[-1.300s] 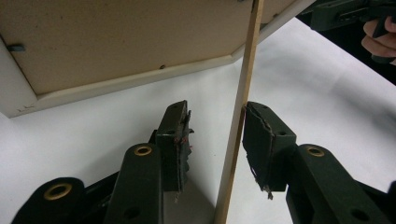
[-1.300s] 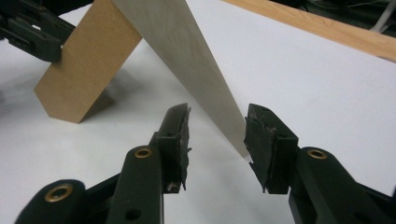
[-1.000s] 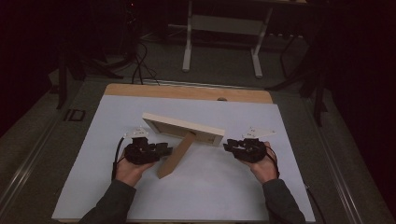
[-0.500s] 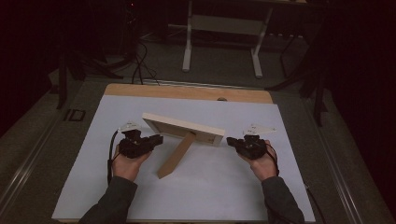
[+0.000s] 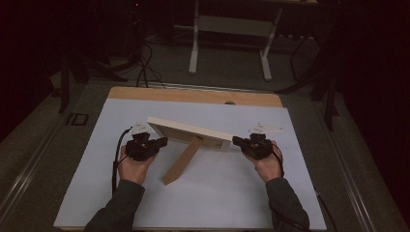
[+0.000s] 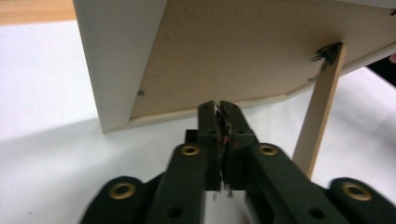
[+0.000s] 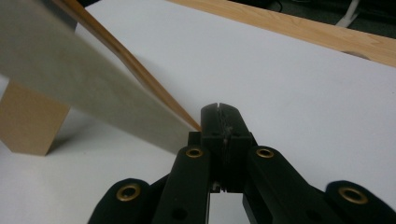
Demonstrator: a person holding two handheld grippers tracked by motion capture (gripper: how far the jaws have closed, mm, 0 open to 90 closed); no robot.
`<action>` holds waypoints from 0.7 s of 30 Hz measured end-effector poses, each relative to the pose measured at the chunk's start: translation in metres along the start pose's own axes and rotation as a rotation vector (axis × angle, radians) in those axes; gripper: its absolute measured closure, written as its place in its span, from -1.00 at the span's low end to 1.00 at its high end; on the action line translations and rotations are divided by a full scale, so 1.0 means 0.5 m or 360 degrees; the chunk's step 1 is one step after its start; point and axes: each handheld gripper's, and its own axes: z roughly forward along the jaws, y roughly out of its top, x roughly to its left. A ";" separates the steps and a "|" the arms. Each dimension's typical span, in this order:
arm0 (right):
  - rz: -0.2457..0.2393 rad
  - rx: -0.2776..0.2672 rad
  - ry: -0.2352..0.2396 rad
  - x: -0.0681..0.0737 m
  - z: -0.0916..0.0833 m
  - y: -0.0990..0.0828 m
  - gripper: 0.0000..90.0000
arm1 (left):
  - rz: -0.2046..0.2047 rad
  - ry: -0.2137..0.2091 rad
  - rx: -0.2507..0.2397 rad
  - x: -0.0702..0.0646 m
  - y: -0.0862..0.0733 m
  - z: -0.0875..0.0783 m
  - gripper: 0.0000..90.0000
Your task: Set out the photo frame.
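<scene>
One picture frame (image 5: 189, 134) propped on its strut (image 5: 182, 161), mid-mat | bare white mat (image 5: 232, 193) all around | two grippers: left gripper (image 5: 162, 141) closed empty, jaws just closing; right gripper (image 5: 237, 140) closed empty at frame's corner

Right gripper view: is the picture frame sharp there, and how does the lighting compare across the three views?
Right gripper view: the picture frame edge is soft and out of focus, while the right gripper is sharper. Left gripper view: the frame's brown back is fairly clear, its stand leg casting a faint shadow on the white table. High view: the table is evenly lit and the surroundings are dark.
</scene>
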 end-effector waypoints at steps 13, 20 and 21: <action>0.0070 -0.0034 0.0044 -0.003 0.019 0.017 1.00 | 0.0066 0.0089 -0.0099 -0.011 0.015 0.001 1.00; 0.0055 -0.0032 0.0045 0.004 0.030 0.028 1.00 | 0.0096 0.0102 -0.0117 -0.020 0.023 0.002 1.00; 0.0057 -0.0032 0.0047 0.004 0.032 0.028 1.00 | 0.0095 0.0102 -0.0123 -0.021 0.024 0.003 1.00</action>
